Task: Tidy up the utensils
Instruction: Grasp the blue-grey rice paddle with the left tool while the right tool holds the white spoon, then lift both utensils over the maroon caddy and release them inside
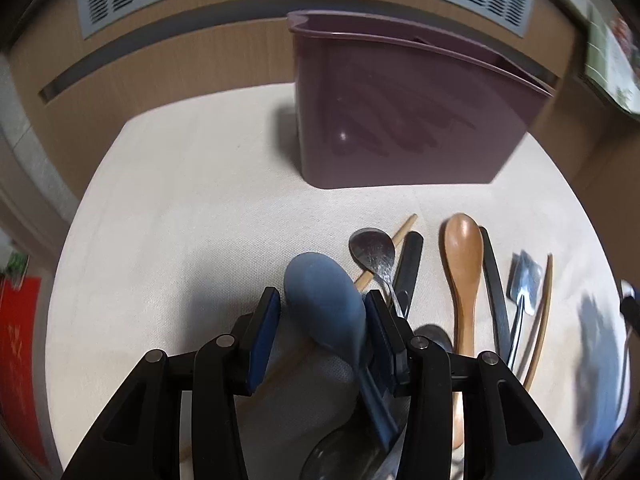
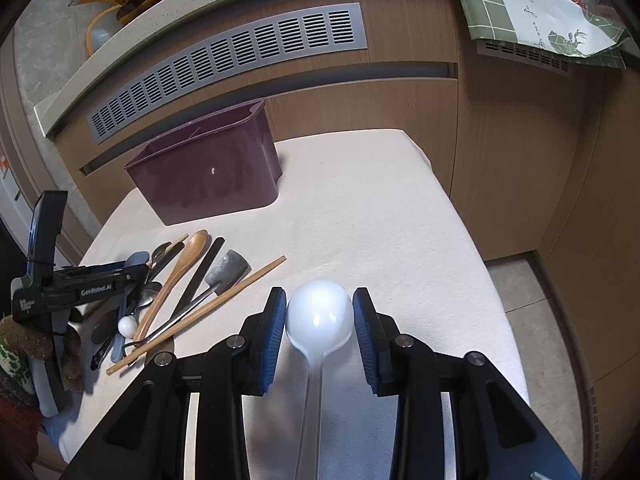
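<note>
1. The left gripper (image 1: 320, 308) had its jaws around the bowl of a blue spoon (image 1: 324, 304); the right-hand pad touched it, while a gap showed at the other pad, so whether the grip was firm could not be told.
2. The right gripper (image 2: 320, 316) stood with its jaws narrow about a white spoon (image 2: 320, 316), seemingly holding it, well in front of the purple bin (image 2: 208, 176).
3. The step in hand was judged to be carrying each spoon to the bin. Doing it well likely called for closing fully on the blue spoon before lifting, then tipping each handle down over the bin's rim.
4. The left wrist view showed the wooden spoon (image 1: 464, 264) and metal spoon (image 1: 372, 250) lying on the surface (image 1: 180, 220) just in front of the bin.
5. Only the right wrist view showed the left gripper low over the heap, and the bin's inside, which appeared to hold nothing.
</note>
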The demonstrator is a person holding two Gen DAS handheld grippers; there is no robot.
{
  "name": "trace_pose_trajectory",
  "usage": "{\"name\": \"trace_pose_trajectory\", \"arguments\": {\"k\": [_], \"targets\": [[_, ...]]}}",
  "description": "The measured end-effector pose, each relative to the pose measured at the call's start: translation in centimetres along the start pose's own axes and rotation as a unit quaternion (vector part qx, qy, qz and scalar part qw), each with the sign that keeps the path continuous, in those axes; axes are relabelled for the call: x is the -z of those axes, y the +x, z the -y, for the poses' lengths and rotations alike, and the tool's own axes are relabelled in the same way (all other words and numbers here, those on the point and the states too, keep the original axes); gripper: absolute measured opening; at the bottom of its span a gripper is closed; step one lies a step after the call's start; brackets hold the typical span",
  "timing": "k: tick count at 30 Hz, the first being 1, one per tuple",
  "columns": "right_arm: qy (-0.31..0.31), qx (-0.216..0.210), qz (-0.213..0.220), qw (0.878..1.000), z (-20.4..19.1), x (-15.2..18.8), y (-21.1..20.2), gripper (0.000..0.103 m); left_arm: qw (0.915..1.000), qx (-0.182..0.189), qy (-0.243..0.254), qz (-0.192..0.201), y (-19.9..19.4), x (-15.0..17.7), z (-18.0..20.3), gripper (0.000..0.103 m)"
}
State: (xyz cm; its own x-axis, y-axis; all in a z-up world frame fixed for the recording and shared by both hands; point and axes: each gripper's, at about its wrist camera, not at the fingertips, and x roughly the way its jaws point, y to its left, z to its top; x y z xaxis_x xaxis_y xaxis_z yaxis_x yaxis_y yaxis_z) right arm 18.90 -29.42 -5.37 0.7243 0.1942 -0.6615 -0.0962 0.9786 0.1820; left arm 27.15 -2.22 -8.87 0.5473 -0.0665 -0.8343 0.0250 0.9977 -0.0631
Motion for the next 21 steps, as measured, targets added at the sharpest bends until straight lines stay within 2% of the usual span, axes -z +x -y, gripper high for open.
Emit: {"name": "trace_pose_trajectory", "arguments": {"k": [3,6,10,13,16,21], "targets": [[-0.006,0.0,0.005,1.0,-0.4,0.0,0.0,0.032,0.9998,-0.002,-0.019,0.007,0.0,-0.3,-0.1,0.039],[-0.015,-0.003,0.014,1.0,-0.7,0.0,-0.6,0.032,0.9975,0.044,-0.03,0.047,-1.9,0.4,-0.9,0.037],[-0.022,-0.024,0.023,0.999,-0.8,-0.2,-1.5,0.032,0.9896,0.088,-0.033,0.109,-6.8,1.9,-1.9,0.036],[-0.025,-0.048,0.032,0.998,-1.2,-0.6,-1.6,0.032,0.9845,0.089,-0.02,0.15,-9.8,2.7,-2.0,0.036],[-0.031,-0.051,0.037,0.998,-1.9,-1.0,-1.5,0.031,0.9804,0.079,-0.009,0.18,-11.8,2.9,-1.8,0.035],[-0.039,-0.047,0.039,0.997,-2.6,-1.3,-1.4,0.031,0.9769,0.09,-0.011,0.193,-12.5,2.7,-2.1,0.035]]}}
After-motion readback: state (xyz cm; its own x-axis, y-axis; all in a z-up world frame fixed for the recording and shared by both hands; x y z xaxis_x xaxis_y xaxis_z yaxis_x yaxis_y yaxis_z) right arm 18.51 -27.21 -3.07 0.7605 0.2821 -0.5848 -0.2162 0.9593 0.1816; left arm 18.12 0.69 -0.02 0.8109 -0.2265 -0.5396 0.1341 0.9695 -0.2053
